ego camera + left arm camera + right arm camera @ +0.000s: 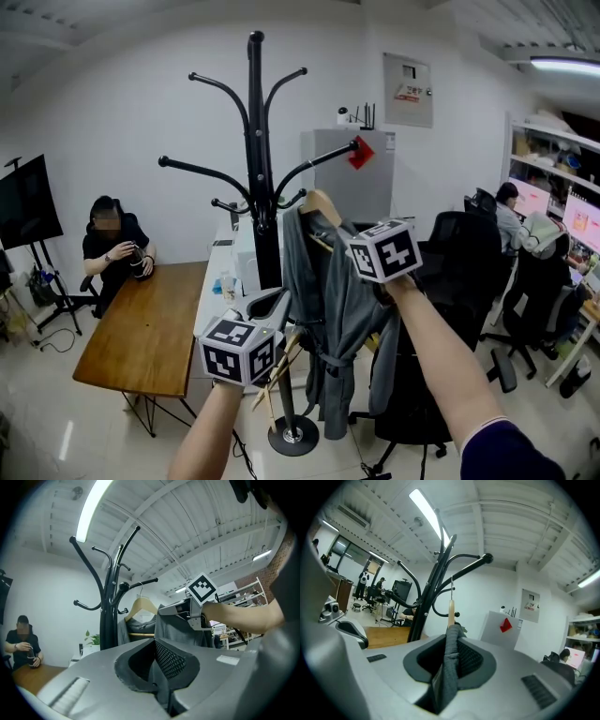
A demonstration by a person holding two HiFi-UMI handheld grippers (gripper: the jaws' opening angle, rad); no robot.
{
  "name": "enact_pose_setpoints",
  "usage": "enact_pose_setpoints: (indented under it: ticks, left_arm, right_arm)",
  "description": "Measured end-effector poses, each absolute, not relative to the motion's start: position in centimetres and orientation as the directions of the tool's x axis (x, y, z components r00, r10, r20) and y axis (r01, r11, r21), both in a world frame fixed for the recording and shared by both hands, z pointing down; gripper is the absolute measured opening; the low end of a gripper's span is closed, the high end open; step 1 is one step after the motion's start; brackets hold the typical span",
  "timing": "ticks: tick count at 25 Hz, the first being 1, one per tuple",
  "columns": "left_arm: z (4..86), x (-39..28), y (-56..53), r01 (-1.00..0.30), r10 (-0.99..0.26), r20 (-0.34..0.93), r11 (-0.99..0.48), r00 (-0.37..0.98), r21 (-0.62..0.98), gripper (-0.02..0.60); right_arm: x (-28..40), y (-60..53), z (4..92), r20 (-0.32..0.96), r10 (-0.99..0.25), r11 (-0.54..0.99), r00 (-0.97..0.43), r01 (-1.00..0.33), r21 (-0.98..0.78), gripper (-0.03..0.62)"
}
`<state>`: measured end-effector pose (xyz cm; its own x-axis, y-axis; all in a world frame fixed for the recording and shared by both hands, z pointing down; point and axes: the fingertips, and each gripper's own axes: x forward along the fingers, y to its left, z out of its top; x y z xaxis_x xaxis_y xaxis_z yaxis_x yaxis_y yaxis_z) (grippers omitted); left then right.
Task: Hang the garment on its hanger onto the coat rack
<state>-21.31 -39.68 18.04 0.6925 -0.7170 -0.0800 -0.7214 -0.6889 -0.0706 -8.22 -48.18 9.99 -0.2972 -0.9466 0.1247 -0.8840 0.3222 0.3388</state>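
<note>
Black coat rack point(256, 141) standing upright at the end of a wooden table point(150, 328); wooden hanger point(321, 201) raised just beside one of its lower curved arms, carrying a grey garment point(328, 309) that drapes down alongside the pole; impossible to tell whether the wire hook point(452, 592) already rests on that arm or only hangs close to it.

Right forearm point(441, 347) stretched forward and up toward the hanger's shoulder; left forearm point(211, 436) held lower and nearer, reaching toward the garment's lower part near the pole.

Right gripper point(449, 667) with jaws drawn in to a narrow gap, pinching a thick fold of the grey cloth, the hanger's wooden neck showing directly above the fold; left gripper point(161, 681) with jaws nearly together, clamped on a thin fold of the same grey cloth.

Seated person point(114, 246) at the table's far side, well apart from the rack.
</note>
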Motion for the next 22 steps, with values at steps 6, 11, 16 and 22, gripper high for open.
enact_pose_setpoints:
  ticks: [6, 11, 16, 22]
  left_arm:
    - [19.8, -22.5, -39.4, -0.734, -0.731, -0.066, -0.678, 0.679, -0.043, 0.003]
    - [21.8, -23.0, -39.8, -0.744, -0.743, -0.03, -0.668, 0.668, -0.013, 0.005]
    - [23.4, -23.3, -39.8, -0.751, -0.751, -0.011, -0.66, 0.66, 0.003, 0.003]
    - [24.7, -23.8, -39.2, -0.759, -0.759, -0.002, -0.651, 0.651, 0.015, 0.003]
  right_arm:
    - [-10.5, -48.8, 13.0, 0.169, -0.929, 0.367, -0.33, -0.878, 0.306, 0.026]
    - [-12.2, -48.9, 15.5, 0.181, -0.901, 0.43, -0.395, -0.867, 0.251, 0.026]
    - [-13.8, -47.4, 16.5, 0.172, -0.889, 0.458, -0.425, -0.843, 0.284, 0.025]
    - [-15.4, -45.6, 18.7, 0.184, -0.864, 0.503, -0.468, -0.808, 0.307, 0.026]
